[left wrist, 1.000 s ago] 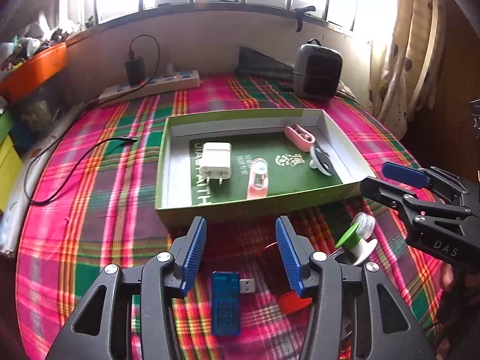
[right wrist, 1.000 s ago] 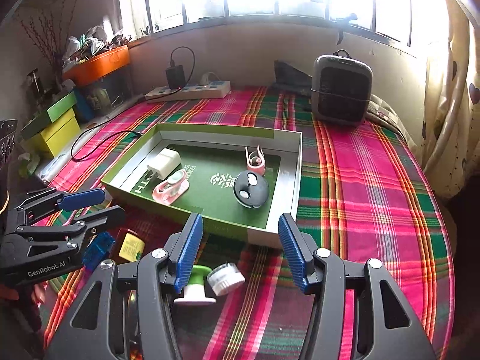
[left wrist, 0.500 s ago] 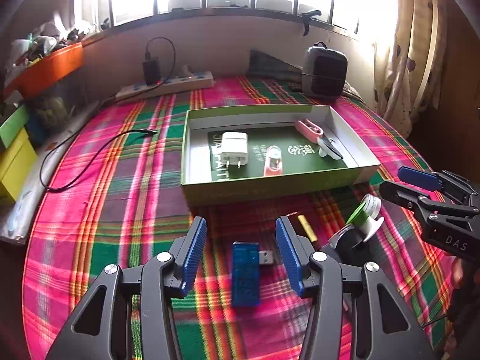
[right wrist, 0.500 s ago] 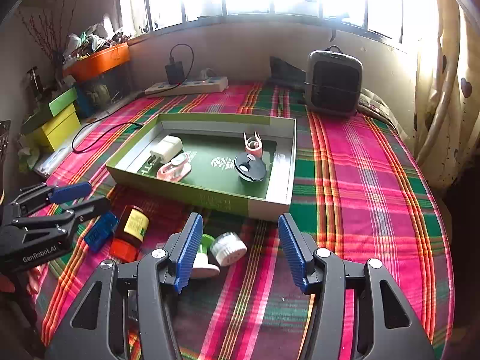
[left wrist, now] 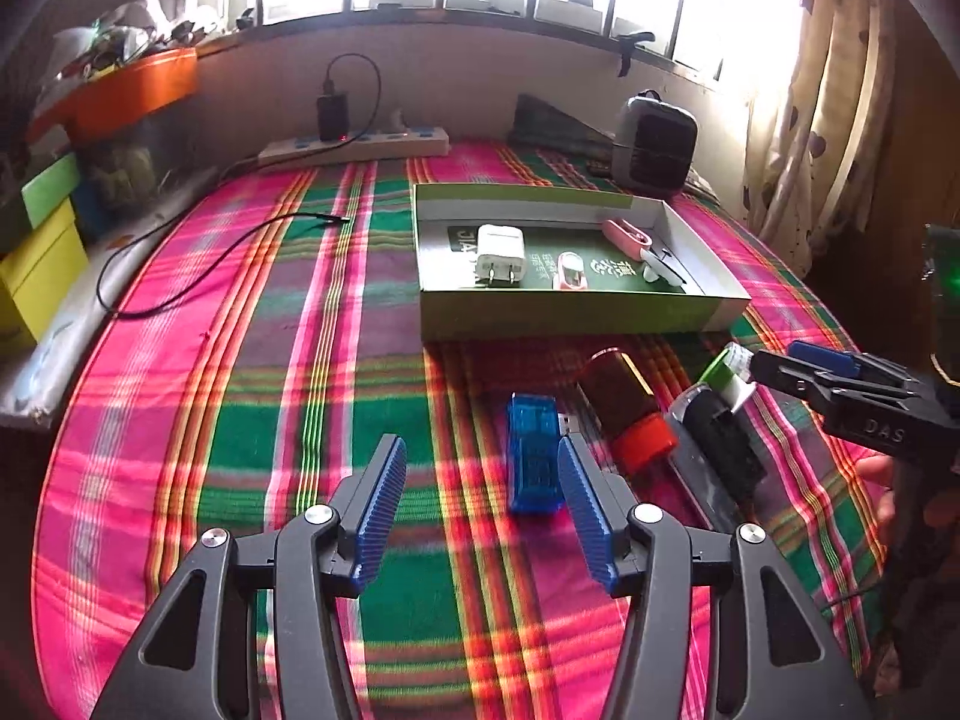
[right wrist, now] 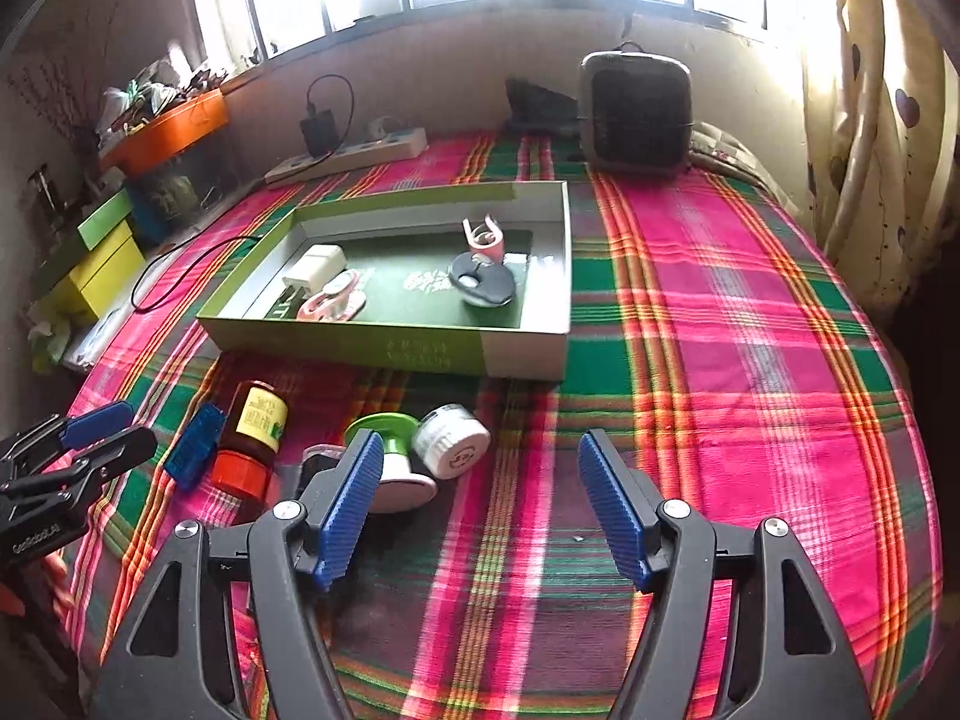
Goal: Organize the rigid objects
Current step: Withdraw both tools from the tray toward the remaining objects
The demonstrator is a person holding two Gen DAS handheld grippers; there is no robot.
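both hand-held grippers have drawn back from the shallow green-and-white cardboard tray (left wrist: 576, 315) since a second ago, so more of the loose items near it now show, and the jaws of each have just been opening. the left hand-held gripper (left wrist: 480, 516) stands about half open with nothing between its pads; the right hand-held gripper (right wrist: 480, 504) stands a little wider, also empty.

on the pink-and-green plaid cloth of the tabletop (left wrist: 270, 360), just near of the tray's front wall, lies the translucent blue plastic usb stick (left wrist: 533, 450), touching or almost touching the left gripper's right pad. it looks light, stiff and smooth; i would take it across its narrow sides at mid-body. its long axis runs near to far, plug end far and a little right.

just right of it lies the brown glass-like bottle with a red cap (left wrist: 624, 414), on its side, cap nearest, base toward the tray. probably heavier, breakable and apt to roll; grip across the barrel.

further right lies a green-and-white spool-shaped piece (right wrist: 390, 462) beside a white round lidded jar (right wrist: 451, 441).
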